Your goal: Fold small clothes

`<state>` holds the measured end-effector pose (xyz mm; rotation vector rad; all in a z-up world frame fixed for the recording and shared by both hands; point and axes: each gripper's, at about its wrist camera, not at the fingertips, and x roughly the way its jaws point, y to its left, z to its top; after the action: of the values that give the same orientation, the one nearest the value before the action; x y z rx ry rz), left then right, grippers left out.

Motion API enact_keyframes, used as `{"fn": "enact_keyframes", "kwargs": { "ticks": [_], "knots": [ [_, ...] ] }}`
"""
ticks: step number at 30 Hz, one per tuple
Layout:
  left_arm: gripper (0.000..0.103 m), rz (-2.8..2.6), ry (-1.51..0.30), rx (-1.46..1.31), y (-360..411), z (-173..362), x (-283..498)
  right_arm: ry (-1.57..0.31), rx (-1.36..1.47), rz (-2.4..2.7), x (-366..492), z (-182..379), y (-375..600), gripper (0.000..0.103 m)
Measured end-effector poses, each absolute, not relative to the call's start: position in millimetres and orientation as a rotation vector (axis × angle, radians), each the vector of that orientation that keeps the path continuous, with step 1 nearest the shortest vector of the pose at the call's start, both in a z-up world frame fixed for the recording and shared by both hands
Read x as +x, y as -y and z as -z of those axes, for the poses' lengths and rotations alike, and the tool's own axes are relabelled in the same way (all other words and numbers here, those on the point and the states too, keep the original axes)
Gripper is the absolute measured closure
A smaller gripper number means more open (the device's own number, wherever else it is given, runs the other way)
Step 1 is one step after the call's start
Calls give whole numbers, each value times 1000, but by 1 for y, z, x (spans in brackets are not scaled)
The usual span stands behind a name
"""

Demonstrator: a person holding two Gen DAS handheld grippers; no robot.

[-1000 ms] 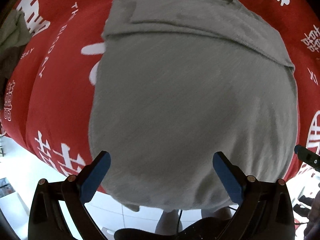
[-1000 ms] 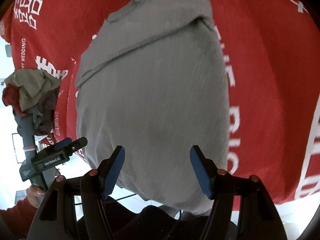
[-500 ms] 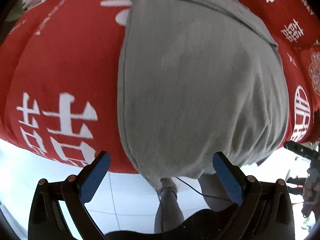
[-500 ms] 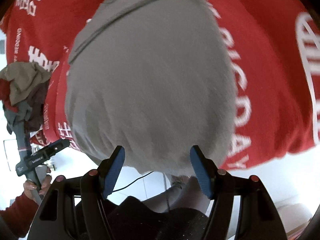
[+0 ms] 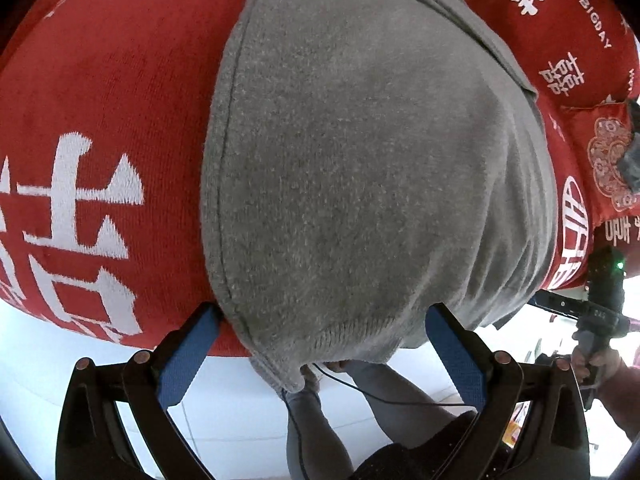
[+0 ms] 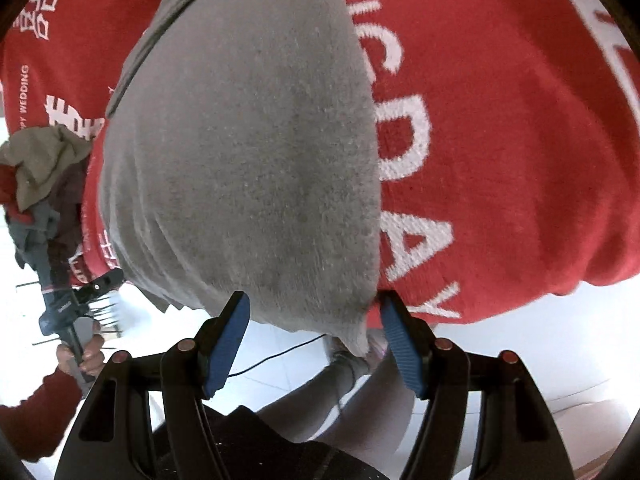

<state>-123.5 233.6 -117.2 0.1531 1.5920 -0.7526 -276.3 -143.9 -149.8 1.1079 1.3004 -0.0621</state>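
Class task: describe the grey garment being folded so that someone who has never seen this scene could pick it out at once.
Find the red cloth with white lettering that covers the surface. On it lies the grey garment, its near hem hanging over the front edge. It alone is plain grey and spread out; the other clothes are bunched.

Far end of grey garment (image 5: 360, 168) cut off by top edge in both wrist views. Red cloth (image 5: 100, 100) under garment hidden; white lettering clipped at frame edges. Near hem draped past tabletop edge, underside not visible. Heap of clothes (image 6: 40, 168) at left edge of right wrist view partly cut off, pieces indistinguishable. Fingertip-to-fabric contact not determinable.
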Motion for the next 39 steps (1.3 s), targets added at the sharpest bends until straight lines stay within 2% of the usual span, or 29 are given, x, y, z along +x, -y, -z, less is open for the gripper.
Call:
{"fn": "enact_keyframes", "kwargs": {
  "ticks": [8, 15, 22, 23, 24, 25, 26, 27, 28, 29, 30, 33, 39],
  "knots": [
    [0, 904, -1604, 105, -217, 106, -136, -1208, 1224, -153, -268, 147, 142, 29],
    [1, 920, -1578, 196, -214, 110, -148, -1179, 1280, -190, -269, 163, 141, 29],
    [2, 923, -1609, 90, -206, 108, -142, -1157, 1399, -207, -269, 177, 129, 30],
    [5, 916, -1609, 103, -205, 108, -143, -1167, 1423, -193, -269, 179, 127, 32],
    [11, 901, -1605, 139, -203, 108, -144, -1176, 1450, -172, -270, 181, 126, 41],
    [19, 893, -1603, 157, -203, 108, -145, -1184, 1476, -145, -271, 183, 125, 64],
    [25, 877, -1599, 182, -203, 107, -145, -1191, 1489, -122, -273, 185, 125, 77],
    [44, 856, -1597, 213, -203, 107, -144, -1192, 1492, -101, -274, 184, 124, 91],
    [68, 843, -1596, 237, -204, 108, -143, -1187, 1481, -100, -274, 182, 123, 91],
    [77, 827, -1597, 256, -207, 108, -141, -1177, 1469, -103, -274, 178, 122, 91],
    [92, 819, -1618, 231, -214, 110, -134, -1162, 1472, -110, -274, 173, 121, 91],
    [92, 830, -1669, 120, -228, 109, -123, -1095, 1512, -129, -276, 161, 122, 91],
    [92, 937, -1608, 11, -226, 70, -119, -982, 1585, -144, -278, 137, 126, 91]
  ]
}}
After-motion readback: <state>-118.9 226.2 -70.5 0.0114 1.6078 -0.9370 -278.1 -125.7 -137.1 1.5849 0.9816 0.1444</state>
